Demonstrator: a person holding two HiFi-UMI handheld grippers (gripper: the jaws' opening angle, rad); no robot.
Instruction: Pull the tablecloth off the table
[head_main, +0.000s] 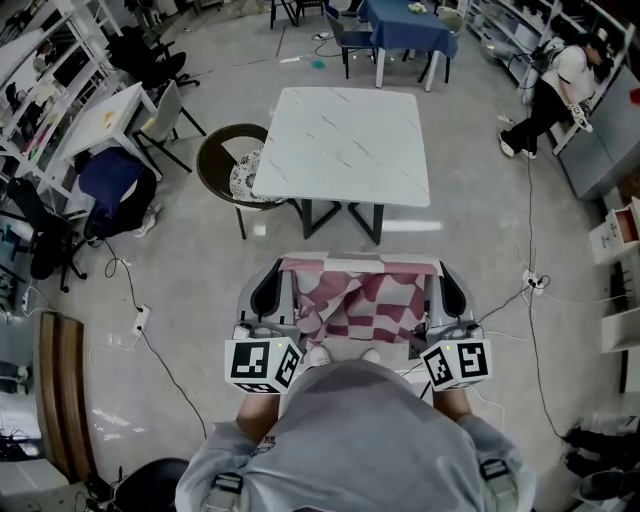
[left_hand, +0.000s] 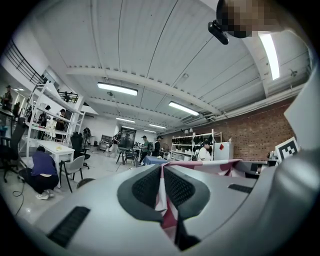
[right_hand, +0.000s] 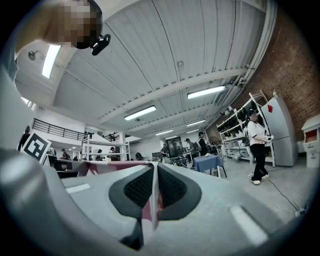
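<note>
The red-and-white checked tablecloth hangs stretched between my two grippers, close in front of my body and off the white marble-look table, whose top is bare. My left gripper is shut on the cloth's left corner; the fabric shows pinched between its dark pads. On the right corner my right gripper is shut, a white cloth edge squeezed between its pads. Both grippers point upward toward the ceiling.
A round dark chair stands at the table's left side. A blue-covered table is farther back. A person bends by shelves at the right, and another person crouches at the left. Cables trail over the floor.
</note>
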